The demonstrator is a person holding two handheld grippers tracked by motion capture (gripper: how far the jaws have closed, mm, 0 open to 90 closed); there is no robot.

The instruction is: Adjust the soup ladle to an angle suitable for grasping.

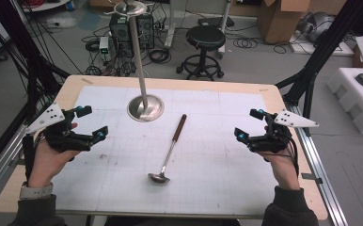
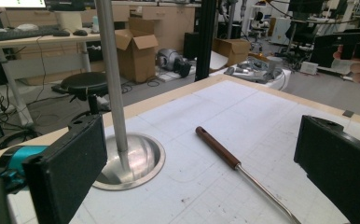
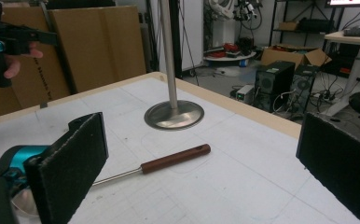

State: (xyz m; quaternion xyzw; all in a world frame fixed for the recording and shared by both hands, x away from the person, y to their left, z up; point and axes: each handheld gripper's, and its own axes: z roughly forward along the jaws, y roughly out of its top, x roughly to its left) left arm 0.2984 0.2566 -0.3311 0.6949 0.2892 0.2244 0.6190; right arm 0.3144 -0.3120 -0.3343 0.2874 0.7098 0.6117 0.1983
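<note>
High view first: we hold our left gripper point(image 1: 93, 123) and right gripper point(image 1: 248, 124) at the two sides of the desk point(image 1: 179, 85), both clear of everything, and both pairs of jaws stand wide apart with nothing between them. Between our hands lies the ladle point(image 1: 169, 151), flat on the white grid mat point(image 1: 217, 155), its bowl toward us and its brown wooden handle point(image 1: 180, 127) pointing away, toward the round base of the metal stand point(image 1: 145, 107) whose pole rises near the far edge. We judge the work in hand to be picking up the ladle, most likely to hang it on the stand's top, though the hooks up there are too blurred to read. The right gripper view shows the brown grip point(image 3: 175, 158) lying crosswise ahead of our open jaws, near the stand's base point(image 3: 174, 115); the left gripper view shows the same grip point(image 2: 218, 147) running away at a slant beside the base point(image 2: 136, 161). To do this well, we would bring one gripper down over the wooden part, since the thin steel shaft may slip or roll, turn the wrist so the jaws straddle the handle squarely, and close only once both pads are level with it. We should also keep clear of the stand's base while lowering.
</note>
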